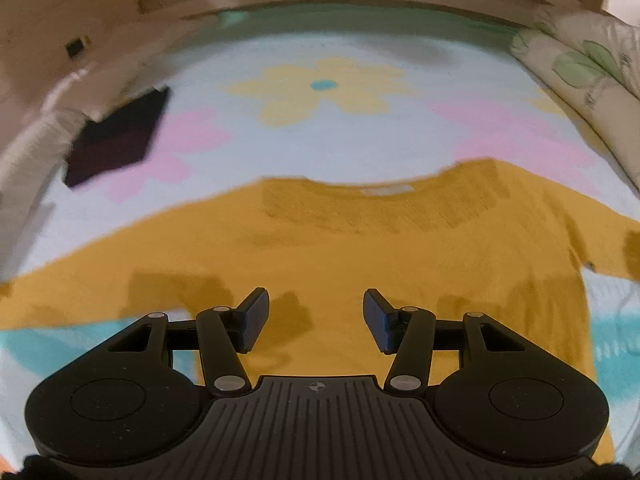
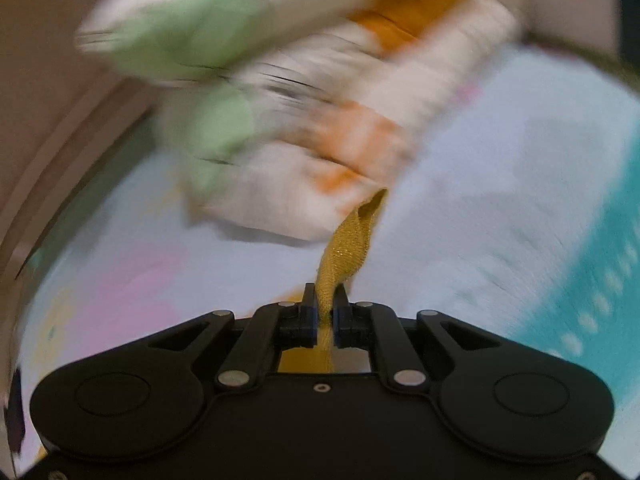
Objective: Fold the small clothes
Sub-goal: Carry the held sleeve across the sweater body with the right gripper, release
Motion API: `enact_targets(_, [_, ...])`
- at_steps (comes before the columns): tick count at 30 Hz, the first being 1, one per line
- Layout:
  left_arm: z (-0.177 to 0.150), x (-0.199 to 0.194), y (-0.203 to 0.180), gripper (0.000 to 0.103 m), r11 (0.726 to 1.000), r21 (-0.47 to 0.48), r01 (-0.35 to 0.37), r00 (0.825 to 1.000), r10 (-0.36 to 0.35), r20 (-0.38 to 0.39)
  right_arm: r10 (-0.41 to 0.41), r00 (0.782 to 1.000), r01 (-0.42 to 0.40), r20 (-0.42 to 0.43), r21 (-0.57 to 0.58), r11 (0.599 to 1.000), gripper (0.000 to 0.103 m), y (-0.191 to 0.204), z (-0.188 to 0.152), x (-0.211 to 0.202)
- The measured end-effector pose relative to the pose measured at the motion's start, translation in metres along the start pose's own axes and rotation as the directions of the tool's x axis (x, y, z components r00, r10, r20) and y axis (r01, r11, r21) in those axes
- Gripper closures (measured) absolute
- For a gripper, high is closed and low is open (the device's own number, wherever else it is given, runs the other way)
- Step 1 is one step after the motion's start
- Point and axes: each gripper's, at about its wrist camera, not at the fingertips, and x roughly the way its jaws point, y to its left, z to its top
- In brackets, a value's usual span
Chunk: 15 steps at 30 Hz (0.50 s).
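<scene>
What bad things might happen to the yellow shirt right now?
1. The right gripper pinches only a thin strip of the yellow shirt, so the cloth might slip out as it swings.
2. The left gripper hangs open over the shirt, holding nothing, so a pull could drag the whole shirt across the flowered blanket.
3. The swinging cloth may brush the leafy pillow.

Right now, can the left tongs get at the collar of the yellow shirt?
Probably yes. The left tongs are open and hold nothing, above the yellow shirt, which lies flat. Its collar is straight ahead of them, and nothing lies between.
</scene>
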Motion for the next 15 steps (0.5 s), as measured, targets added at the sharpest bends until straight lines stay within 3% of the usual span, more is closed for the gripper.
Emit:
enact_targets(3, [0.008,-0.001,0.018,0.052,0.999,-0.039,-0.032,0.999,0.033,0.020,0.092,0.996,-0.091,0.011,-0.106,0.990,0.088,0.064,0.007,-0.031])
enact_targets(7, [0.008,0.011,0.048,0.052,0.991,-0.123,-0.058,0.998,0.058,-0.001,0.217,0.976,-0.214,-0.018,-0.254,0.943,0.088,0.165,-0.003,-0.063])
enact_targets(11, [0.016,0.017,0.081,0.052,0.980,-0.187,-0.062,0.998,0.062,-0.005,0.331,0.938,-0.346,-0.106,-0.357,0.868,0.088,0.271,-0.038,-0.079])
enact_targets(15, [0.022,0.015,0.116,0.052,0.964,-0.252,-0.079,0.996,0.086,0.017,0.422,0.877,-0.480,-0.229,-0.415,0.773,0.088,0.363,-0.093,-0.079])
